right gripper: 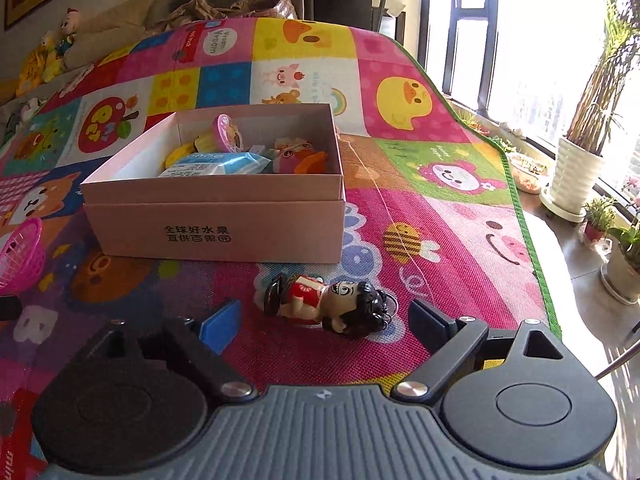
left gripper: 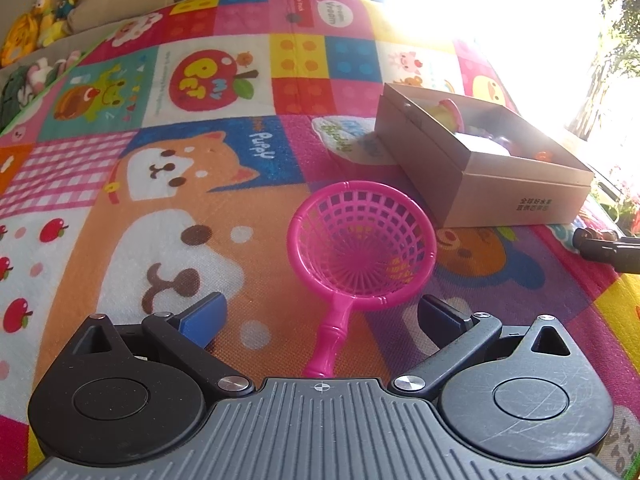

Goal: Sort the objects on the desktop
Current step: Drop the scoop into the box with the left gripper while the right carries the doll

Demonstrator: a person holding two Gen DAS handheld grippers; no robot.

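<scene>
A pink plastic toy net (left gripper: 362, 248) lies on the play mat with its handle (left gripper: 330, 338) pointing toward me, between the fingers of my open left gripper (left gripper: 320, 314); it touches neither finger. Its rim shows in the right wrist view (right gripper: 20, 254). A small doll figure (right gripper: 332, 304) with black hair and a red top lies on its side just ahead of my open right gripper (right gripper: 326, 320). A brown cardboard box (right gripper: 216, 216) stands beyond it, holding several toys and a blue packet (right gripper: 224, 162). The box also shows in the left wrist view (left gripper: 480, 168).
The colourful play mat (left gripper: 160, 200) covers the surface. Its green right edge (right gripper: 536, 248) drops to a floor with potted plants (right gripper: 576, 172) by the window. Plush toys (left gripper: 44, 24) and cushions lie at the far left. Window glare whites out the upper right.
</scene>
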